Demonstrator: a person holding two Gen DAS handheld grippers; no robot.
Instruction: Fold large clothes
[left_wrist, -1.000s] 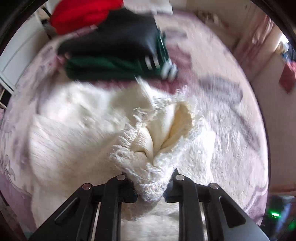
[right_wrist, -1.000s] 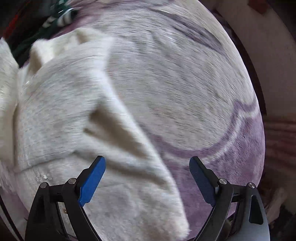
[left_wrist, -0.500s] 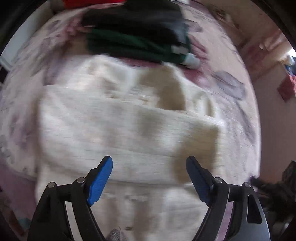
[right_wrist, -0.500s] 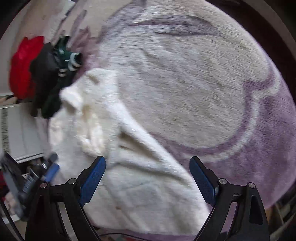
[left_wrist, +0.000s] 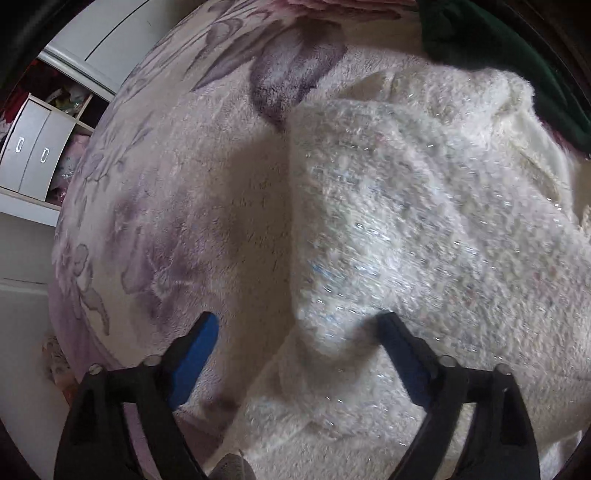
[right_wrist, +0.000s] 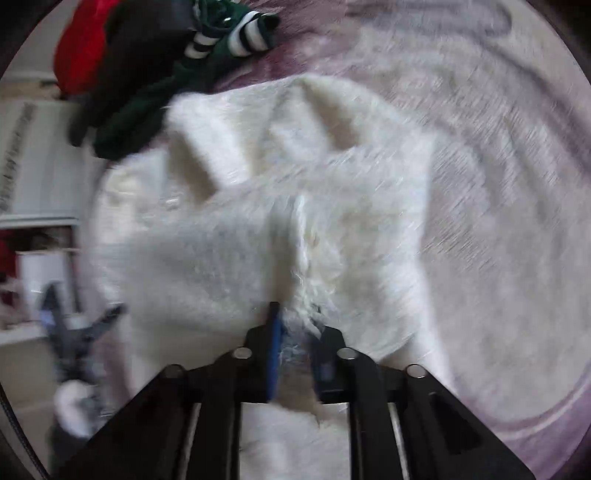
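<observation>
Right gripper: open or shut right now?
Shut. In the right wrist view the right gripper has its blue-padded fingers drawn close, pinching a tuft of the fluffy white knit garment between them.

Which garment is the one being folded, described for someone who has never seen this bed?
On the lilac floral blanket, look in front of the dark pile of folded clothes. The fluffy cream sweater lies there, pinched by the right tongs. It is the only pale, fuzzy garment.
</observation>
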